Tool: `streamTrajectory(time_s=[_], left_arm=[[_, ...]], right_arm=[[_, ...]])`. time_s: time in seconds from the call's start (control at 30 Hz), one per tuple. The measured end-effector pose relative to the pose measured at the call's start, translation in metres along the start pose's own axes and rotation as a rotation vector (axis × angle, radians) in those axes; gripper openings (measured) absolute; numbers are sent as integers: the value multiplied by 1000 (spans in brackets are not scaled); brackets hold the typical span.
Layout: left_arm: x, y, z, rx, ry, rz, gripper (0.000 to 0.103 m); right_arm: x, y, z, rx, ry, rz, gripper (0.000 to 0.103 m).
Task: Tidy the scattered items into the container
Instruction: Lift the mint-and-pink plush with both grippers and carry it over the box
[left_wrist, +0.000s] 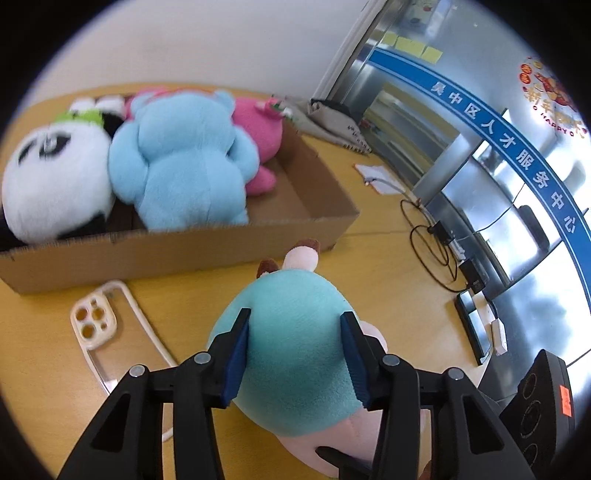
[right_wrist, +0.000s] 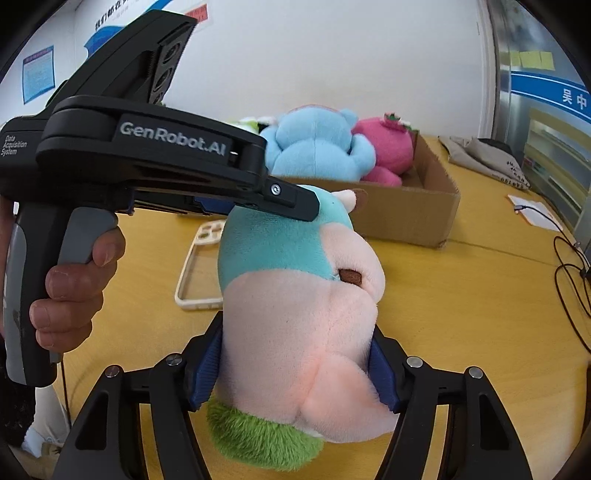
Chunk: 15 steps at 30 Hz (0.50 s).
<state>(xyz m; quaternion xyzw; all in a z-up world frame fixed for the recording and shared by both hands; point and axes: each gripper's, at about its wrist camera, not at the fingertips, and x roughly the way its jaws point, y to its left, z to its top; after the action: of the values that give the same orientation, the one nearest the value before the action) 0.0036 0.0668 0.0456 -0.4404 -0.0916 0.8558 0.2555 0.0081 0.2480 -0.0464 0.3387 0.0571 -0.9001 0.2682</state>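
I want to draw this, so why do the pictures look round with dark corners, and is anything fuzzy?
Both wrist views use fisheye lenses, so edges bend and corners go black. In the left wrist view the blue banner curves, the metal wall glares, and the panda plush is slightly soft. In the right wrist view the teal and pink plush is sharp.

Fuzzy plush toy (right_wrist: 295, 295), matt corrugated cardboard box (left_wrist: 184, 254), smooth wooden table (left_wrist: 388, 280), glossy plastic phone case (left_wrist: 110, 332).

Bright, even daylight, glare on the glass partition (left_wrist: 480, 155), fisheye-bent dark edges, slight blur.
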Motion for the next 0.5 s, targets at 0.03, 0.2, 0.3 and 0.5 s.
streamTrajectory(time_s=[0.03, 0.2, 0.3, 0.5], left_arm=[[-6, -6, 5, 19, -21, 11, 45], [-23, -27, 31, 93, -84, 45, 45], [-24, -35, 54, 128, -98, 49, 45], [-22, -58, 91, 200, -135, 49, 45]], right_arm=[[-4, -2, 6, 0, -21, 4, 74], [-13, -12, 34, -5, -97, 0, 74], [-13, -20, 52, -7, -133, -12, 74], [-11, -46, 81, 14, -196, -24, 74]])
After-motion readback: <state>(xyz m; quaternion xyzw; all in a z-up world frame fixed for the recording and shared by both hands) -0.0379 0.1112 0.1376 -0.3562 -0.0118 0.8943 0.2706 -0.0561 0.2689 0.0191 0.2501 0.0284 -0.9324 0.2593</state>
